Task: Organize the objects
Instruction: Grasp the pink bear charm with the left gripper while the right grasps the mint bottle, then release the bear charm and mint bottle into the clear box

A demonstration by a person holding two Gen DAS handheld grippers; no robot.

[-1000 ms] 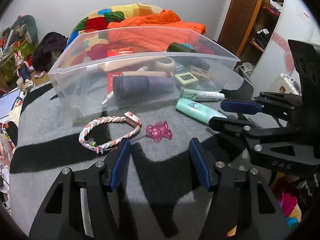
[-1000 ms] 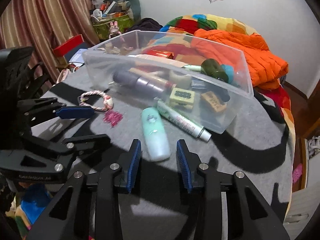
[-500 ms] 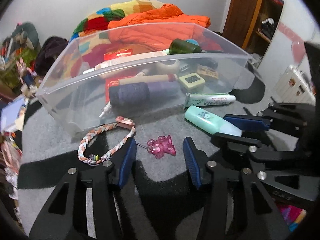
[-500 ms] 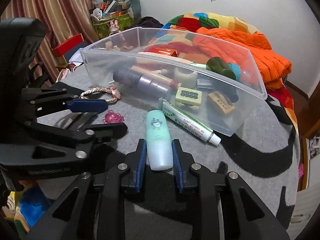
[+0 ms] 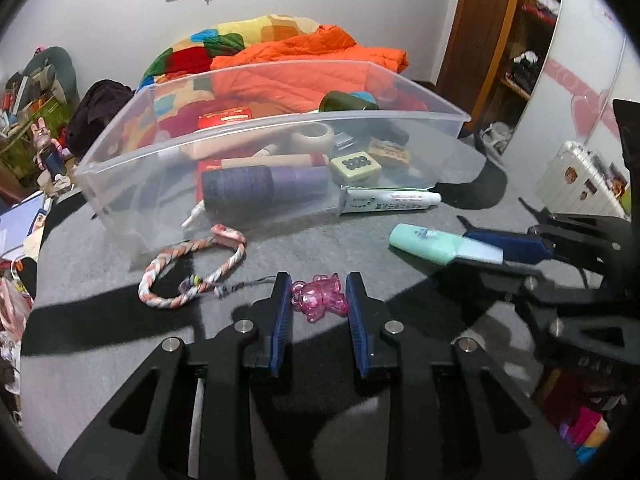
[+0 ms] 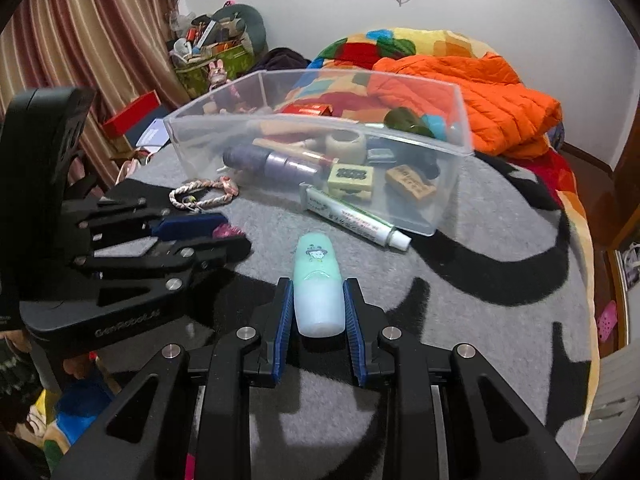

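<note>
A pink bear charm [image 5: 320, 298] lies on the grey blanket between the pads of my left gripper [image 5: 318, 280]. Its jaws are closing and both pads meet the charm's sides. A cord ties the charm to a braided bracelet [image 5: 176, 254] on its left. My right gripper [image 6: 318, 284] is shut on the lower end of a mint-green bottle [image 6: 318, 276], whose cap points away. In the left wrist view the bottle [image 5: 428, 244] shows at the right, in the right gripper [image 5: 456, 250]. In the right wrist view the left gripper [image 6: 236, 234] sits at the left over the charm [image 6: 228, 232].
A clear plastic bin [image 5: 280, 128] stands beyond both grippers, holding a purple thread spool [image 5: 260, 188], tape, stamps and other items. A white ointment tube [image 6: 352, 218] lies against its near wall. An orange jacket [image 6: 480, 96] and a colourful quilt lie behind.
My left gripper's jaws narrowed from wide apart onto the pink charm. My right gripper closed on the mint-green bottle and carried it a little away from the tube.
</note>
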